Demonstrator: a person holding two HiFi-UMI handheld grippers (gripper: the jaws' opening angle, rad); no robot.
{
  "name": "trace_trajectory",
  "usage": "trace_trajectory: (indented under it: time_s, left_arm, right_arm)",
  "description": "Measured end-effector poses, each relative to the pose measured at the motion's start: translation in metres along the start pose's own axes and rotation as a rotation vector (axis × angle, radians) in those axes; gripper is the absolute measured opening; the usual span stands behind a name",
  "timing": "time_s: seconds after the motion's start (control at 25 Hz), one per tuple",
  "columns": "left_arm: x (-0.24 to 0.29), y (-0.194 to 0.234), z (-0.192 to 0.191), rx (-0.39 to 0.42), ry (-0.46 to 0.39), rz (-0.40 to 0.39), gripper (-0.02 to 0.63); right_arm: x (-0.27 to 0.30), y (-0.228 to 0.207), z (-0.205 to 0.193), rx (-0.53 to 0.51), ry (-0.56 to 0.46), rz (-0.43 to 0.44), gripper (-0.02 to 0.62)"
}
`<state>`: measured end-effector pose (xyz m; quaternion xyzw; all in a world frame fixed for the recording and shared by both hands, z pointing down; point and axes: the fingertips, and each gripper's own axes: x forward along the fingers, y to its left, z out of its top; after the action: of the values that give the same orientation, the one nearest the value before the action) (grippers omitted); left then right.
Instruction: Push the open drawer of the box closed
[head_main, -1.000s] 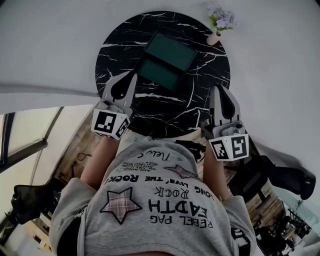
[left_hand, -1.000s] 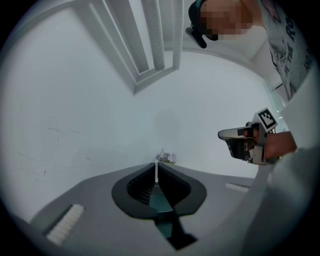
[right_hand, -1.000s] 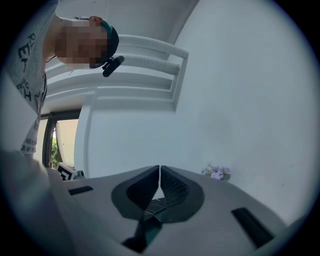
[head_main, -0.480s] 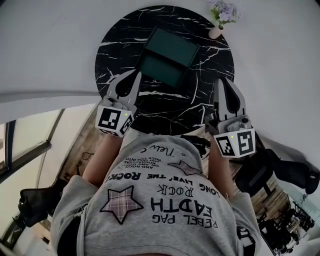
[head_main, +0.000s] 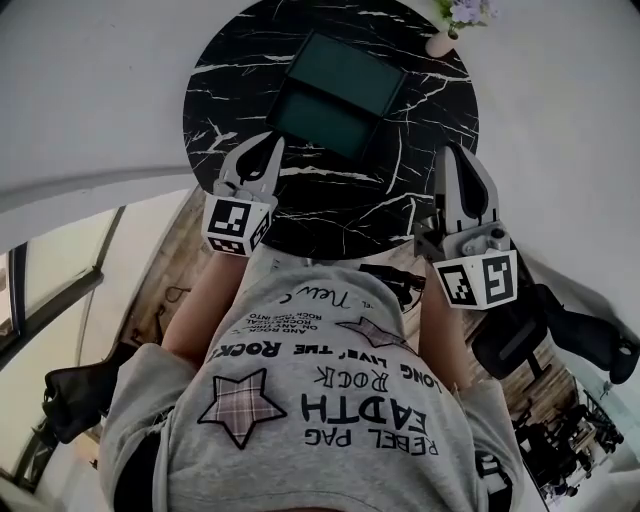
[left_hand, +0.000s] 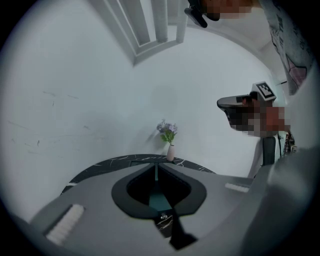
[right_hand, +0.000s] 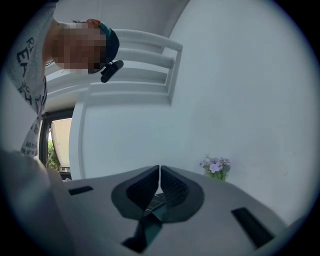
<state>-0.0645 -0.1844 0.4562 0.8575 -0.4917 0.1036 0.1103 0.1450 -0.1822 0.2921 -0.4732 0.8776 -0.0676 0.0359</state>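
**Head view.** A round black marble table (head_main: 240, 60) fills the upper field. A dark green box (head_main: 350, 72) stands on the middle of the table. Its drawer (head_main: 318, 122) is pulled out from the box's near face toward the person, with the cavity exposed. A vase of purple flowers (head_main: 447, 30) stands at the table's far right edge. The left gripper (head_main: 270, 142) lies over the near left part of the table. Its tips are just beside the drawer's near left corner, and a strip of table top shows between them. The right gripper (head_main: 455, 152) lies over the table's near right part, well to the side of the drawer. The person's grey printed shirt (head_main: 310, 400) fills the field below the table's near rim.

**Left gripper view.** The jaws are pressed together tip to tip, with nothing between them. The table's far rim curves just beyond the tips, and the vase stands on it against a white wall (left_hand: 75, 90). A green surface of the box shows through the opening behind the tips. The right gripper appears at the right, above the level of the table.

**Right gripper view.** The jaws meet along their whole inner line and hold nothing. A patch of the table's veined top shows through the opening below the tips. The flowers show beyond the table to the right of the jaws.
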Motion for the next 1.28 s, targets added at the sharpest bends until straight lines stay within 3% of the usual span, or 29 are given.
trace_trajectory:
  time_s: [0.52,0.84,1.08,1.28]
  left_arm:
    - [0.034,-0.003,-0.105,-0.052,0.254,0.015,0.019]
    - [0.056,-0.013,-0.170,-0.022,0.450,-0.032,0.058]
    - [0.067,-0.022,-0.195,-0.051,0.560,-0.068,0.075]
    - [0.076,-0.024,-0.200,-0.075,0.583,-0.076,0.107]
  right_arm:
    - [0.001,-0.007,-0.014,0.007,0.032,-0.032,0.017]
    - [0.000,-0.017,-0.018,0.010,0.042,-0.058,0.017]
    - [0.006,-0.019,-0.019,0.013,0.042,-0.064,0.017]
    - [0.006,-0.023,-0.020,0.016,0.040,-0.075,0.017]
